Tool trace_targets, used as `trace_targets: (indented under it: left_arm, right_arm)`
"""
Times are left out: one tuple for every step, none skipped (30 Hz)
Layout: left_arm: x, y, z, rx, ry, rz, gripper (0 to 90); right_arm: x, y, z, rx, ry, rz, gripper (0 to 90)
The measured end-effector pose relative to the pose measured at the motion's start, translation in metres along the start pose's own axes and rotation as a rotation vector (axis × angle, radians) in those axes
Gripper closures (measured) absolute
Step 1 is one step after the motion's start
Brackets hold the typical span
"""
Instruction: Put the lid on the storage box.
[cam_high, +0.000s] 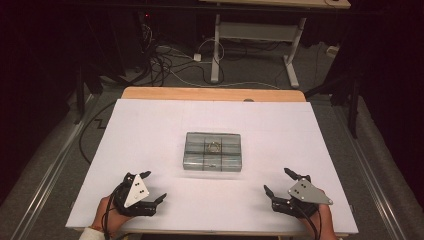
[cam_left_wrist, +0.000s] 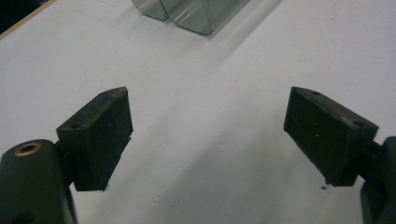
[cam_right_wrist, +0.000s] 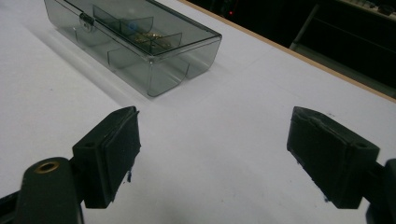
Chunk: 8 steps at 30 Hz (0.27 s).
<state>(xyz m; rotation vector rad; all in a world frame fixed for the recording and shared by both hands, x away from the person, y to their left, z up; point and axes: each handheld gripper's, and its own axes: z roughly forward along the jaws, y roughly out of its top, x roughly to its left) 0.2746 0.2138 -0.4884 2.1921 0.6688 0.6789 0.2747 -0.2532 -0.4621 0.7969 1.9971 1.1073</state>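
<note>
White paper covers the table (cam_high: 150, 130), and only a strip of the wooden edge is seen at the far side. Nearest to the person, the left gripper (cam_high: 153, 186) is held low over the near left part of the paper, and the right gripper (cam_high: 276, 181) is held over the near right part. The fingers of both are spread wide, and nothing is held between them; in each gripper view only bare paper is seen between the two black pads.

Farther on, in the middle of the table, a clear plastic box (cam_high: 213, 151) is placed, well apart from both grippers. It is divided into compartments, and its lid appears to be closed, with a small latch (cam_right_wrist: 86, 19) on the long side that faces the person. A small golden object (cam_high: 215, 147), maybe a ring or a chain, is seen in one compartment of the far row, right of the middle; what it is exactly cannot be told.

No contact with the box is made yet, so the work is judged to be at its start, at the approach. For the next move, both grippers probably need to be brought forward to the box, one to steady it and one to lift the lid at the latch.

Behind the table, cables on the floor and a second desk frame are seen.
</note>
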Motion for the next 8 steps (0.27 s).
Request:
trace_targets:
  left_arm:
    - [0.0003, -0.0001, 0.0, 0.0, 0.0, 0.0, 15.2]
    - [0.0008, -0.0001, -0.0001, 0.0, 0.0, -0.001, 15.2]
    - [0.0012, -0.0002, 0.0, 0.001, 0.001, -0.001, 15.2]
    - [0.0015, -0.0003, 0.0, 0.002, 0.001, -0.002, 15.2]
    - [0.0017, -0.0004, 0.0, 0.002, 0.0, -0.003, 15.2]
    - [0.0016, -0.0004, 0.0001, 0.004, 0.001, -0.001, 15.2]
    - [0.0016, -0.0003, 0.0, 0.005, 0.003, 0.0, 15.2]
    - [0.0018, -0.0002, 0.0, 0.005, 0.003, -0.001, 15.2]
  right_arm:
    - [-0.0001, -0.0001, 0.0004, 0.002, 0.0, 0.0, 17.4]
    - [-0.0002, -0.0002, 0.0007, 0.002, 0.001, -0.001, 17.5]
    - [-0.0003, -0.0003, 0.0007, 0.002, 0.002, 0.0, 17.5]
    - [-0.0003, -0.0004, 0.0008, 0.002, 0.002, 0.001, 17.5]
    - [-0.0007, -0.0005, 0.001, 0.003, 0.002, 0.002, 17.5]
    - [-0.001, -0.0007, 0.0013, 0.004, 0.003, 0.005, 17.5]
    - [-0.0013, -0.0009, 0.0016, 0.004, 0.003, 0.006, 17.5]
    - [-0.0015, -0.001, 0.0017, 0.005, 0.004, 0.007, 17.5]
